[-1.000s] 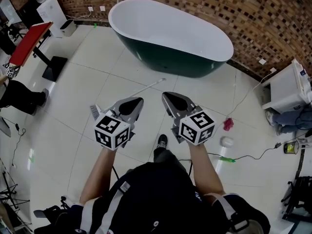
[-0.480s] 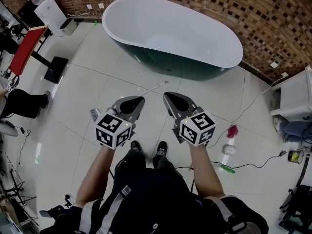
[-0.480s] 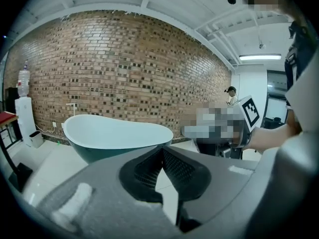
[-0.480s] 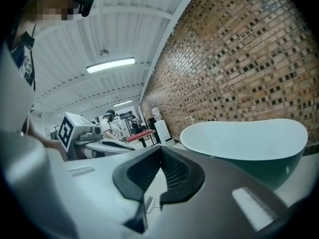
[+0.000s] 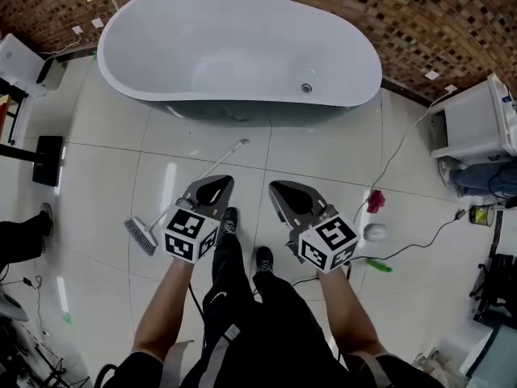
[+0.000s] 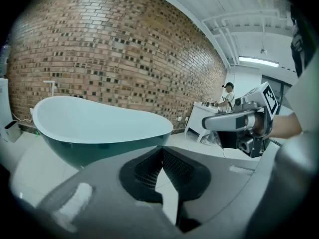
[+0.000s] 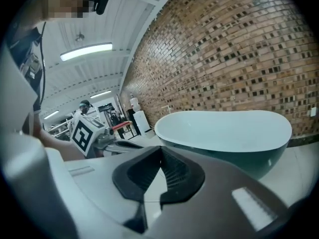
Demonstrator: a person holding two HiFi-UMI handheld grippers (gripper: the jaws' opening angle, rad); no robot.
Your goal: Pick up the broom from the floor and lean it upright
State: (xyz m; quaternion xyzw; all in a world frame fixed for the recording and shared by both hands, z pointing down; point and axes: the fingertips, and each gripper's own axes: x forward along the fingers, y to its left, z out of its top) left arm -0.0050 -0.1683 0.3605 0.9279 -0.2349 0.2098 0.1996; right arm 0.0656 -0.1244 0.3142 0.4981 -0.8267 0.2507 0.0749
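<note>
The broom [image 5: 218, 160] lies flat on the white tiled floor, its grey brush head [image 5: 141, 235] at the left and its white handle running up and right toward the bathtub [image 5: 242, 113]. My left gripper [image 5: 216, 186] hangs above the lower part of the handle, shut and empty, and hides a stretch of it. My right gripper [image 5: 283, 189] is level with it to the right, also shut with nothing held. In the left gripper view the left gripper [image 6: 162, 149] points at the bathtub [image 6: 99, 128]. The right gripper [image 7: 160, 148] faces the bathtub [image 7: 224, 133] too.
The person's black shoes [image 5: 231, 220] stand just below the grippers. A white cabinet [image 5: 477, 128] is at the right, with a cable, a pink item [image 5: 376, 201], a white round thing [image 5: 375, 233] and a green one [image 5: 377, 265] on the floor. A black stand base [image 5: 48, 160] lies at the left.
The person has stepped closer to the bathtub and both grippers have come down. The broom's brush head, half hidden behind the left gripper before, now shows in full to its left.
</note>
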